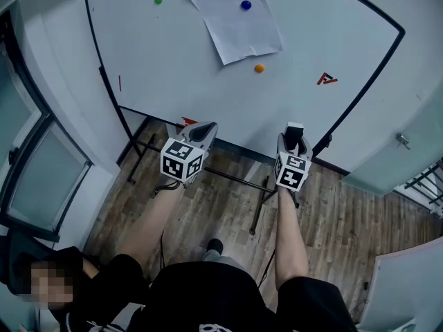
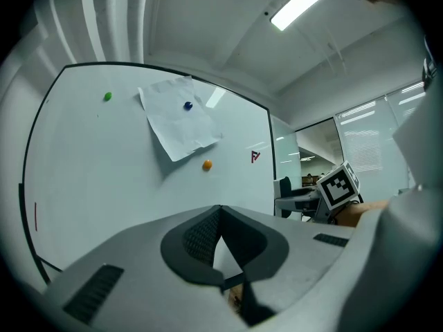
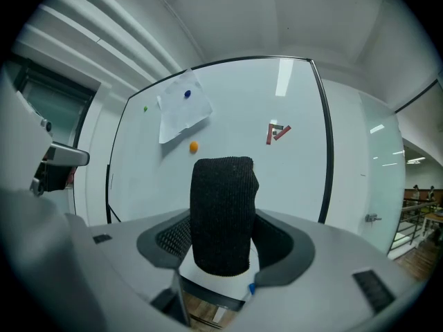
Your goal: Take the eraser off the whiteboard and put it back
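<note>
As the person stands facing the whiteboard (image 1: 173, 54), the eraser (image 3: 221, 213) sits upright in the right hand-held gripper (image 1: 293, 138), whose jaws are clamped on its sides. The dark felt face is turned toward that gripper's camera and a pale body shows below it. The head view shows the eraser's top edge poking out of the right gripper, low in front of the board's bottom edge and, as far as can be judged, not touching the surface.

The left hand-held gripper (image 2: 220, 235) has its jaws brought together with nothing between them. Only a thin wedge of board shows through the notch above the tips. It hangs beside the right one at about the same height, over the wooden floor (image 1: 332, 220) and the board's stand.

On the board, a sheet of paper (image 1: 235, 23) is pinned by a blue magnet (image 1: 246, 5). An orange magnet (image 1: 259, 68) lies just below the sheet, a green magnet (image 1: 158, 0) is off to its left, and a small red mark (image 1: 327, 79) is to its right. Nothing on the surface shows where the eraser belongs.

The first half of the task looks finished: the eraser is off the board and securely held. The return is left to do. It would mean carrying the eraser up to a bare stretch of board, pressing it flat until it clings, and then letting the right jaws part. The left gripper appears to have no role at this point.
</note>
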The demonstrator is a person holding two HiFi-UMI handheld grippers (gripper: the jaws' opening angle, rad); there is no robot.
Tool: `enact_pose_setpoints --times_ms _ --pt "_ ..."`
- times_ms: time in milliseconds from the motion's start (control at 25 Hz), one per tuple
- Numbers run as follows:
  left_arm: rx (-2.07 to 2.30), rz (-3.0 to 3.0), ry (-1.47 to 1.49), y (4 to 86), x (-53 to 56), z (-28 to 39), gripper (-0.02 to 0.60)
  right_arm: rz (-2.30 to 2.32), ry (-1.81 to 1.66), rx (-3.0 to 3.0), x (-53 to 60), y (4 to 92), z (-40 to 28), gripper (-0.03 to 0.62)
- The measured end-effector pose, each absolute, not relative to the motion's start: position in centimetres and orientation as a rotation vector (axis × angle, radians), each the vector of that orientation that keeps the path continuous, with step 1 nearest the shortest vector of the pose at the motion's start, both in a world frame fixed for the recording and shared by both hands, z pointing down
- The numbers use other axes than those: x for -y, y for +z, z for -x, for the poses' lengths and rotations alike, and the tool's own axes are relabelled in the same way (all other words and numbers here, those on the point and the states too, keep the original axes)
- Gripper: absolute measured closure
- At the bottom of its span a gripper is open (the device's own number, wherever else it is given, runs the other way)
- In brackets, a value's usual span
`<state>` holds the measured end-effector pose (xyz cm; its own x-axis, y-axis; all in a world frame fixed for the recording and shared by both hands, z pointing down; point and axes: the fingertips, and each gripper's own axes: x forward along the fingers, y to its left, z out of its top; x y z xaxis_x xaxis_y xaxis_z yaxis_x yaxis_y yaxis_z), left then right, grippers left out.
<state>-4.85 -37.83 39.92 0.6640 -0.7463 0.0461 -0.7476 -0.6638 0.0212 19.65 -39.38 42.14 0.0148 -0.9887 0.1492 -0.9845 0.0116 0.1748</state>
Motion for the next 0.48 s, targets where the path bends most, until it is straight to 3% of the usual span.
enact_pose_setpoints --times_ms 480 --pt "1.346 -2.785 0.065 40.3 42.7 4.8 0.568 -2.051 -0.028 2.063 46.4 41.9 -19.3 0.327"
